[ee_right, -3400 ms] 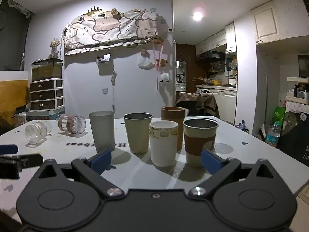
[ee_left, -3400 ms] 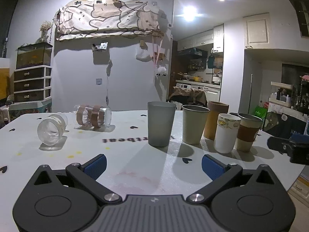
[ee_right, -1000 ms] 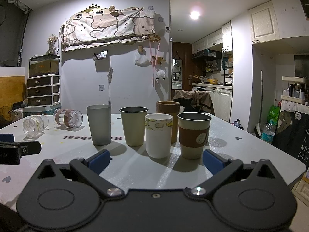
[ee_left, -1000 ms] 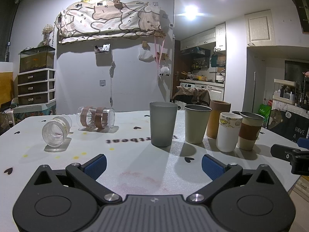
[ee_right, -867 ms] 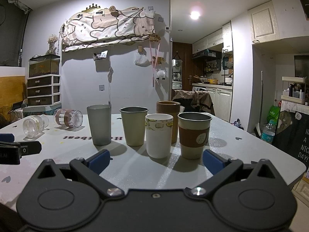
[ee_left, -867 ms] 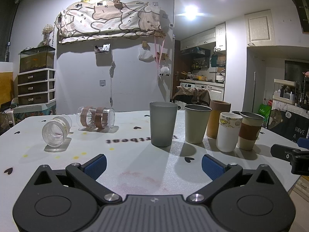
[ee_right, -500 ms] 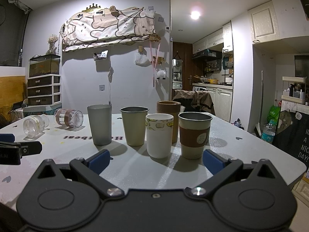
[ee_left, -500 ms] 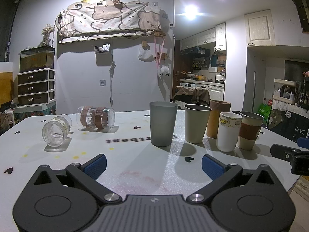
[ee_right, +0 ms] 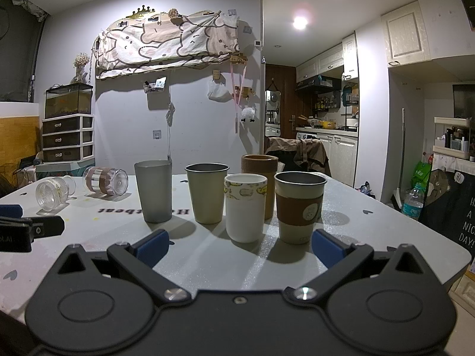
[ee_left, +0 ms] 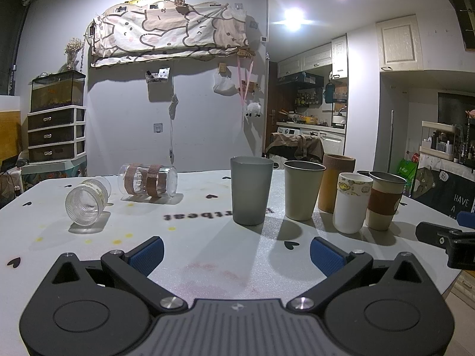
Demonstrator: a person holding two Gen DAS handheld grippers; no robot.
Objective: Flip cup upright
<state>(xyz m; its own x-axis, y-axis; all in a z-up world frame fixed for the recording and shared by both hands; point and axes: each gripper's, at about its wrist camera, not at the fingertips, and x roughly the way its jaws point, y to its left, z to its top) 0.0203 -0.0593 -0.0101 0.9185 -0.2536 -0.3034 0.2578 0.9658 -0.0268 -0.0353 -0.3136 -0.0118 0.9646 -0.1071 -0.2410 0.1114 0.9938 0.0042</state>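
Two clear glass cups lie on their sides on the white table (ee_left: 207,237): a ribbed one (ee_left: 86,201) at the left with its mouth toward me, and a taller one with brown bands (ee_left: 148,179) behind it. Both also show in the right wrist view, the ribbed glass (ee_right: 53,192) and the banded glass (ee_right: 105,181). My left gripper (ee_left: 236,252) is open and empty, low over the table's near side. My right gripper (ee_right: 239,244) is open and empty, in front of the upright cups.
Several upright cups stand in a row: grey (ee_left: 251,190), beige (ee_left: 302,190), tall brown (ee_left: 337,187), white (ee_left: 351,203) and one with a brown sleeve (ee_left: 384,200). The table's right edge (ee_right: 439,231) is near. A chair (ee_right: 299,152) stands behind.
Since 3.4 s ago both grippers have shifted slightly, levelling the views. In the last second nothing has visibly moved.
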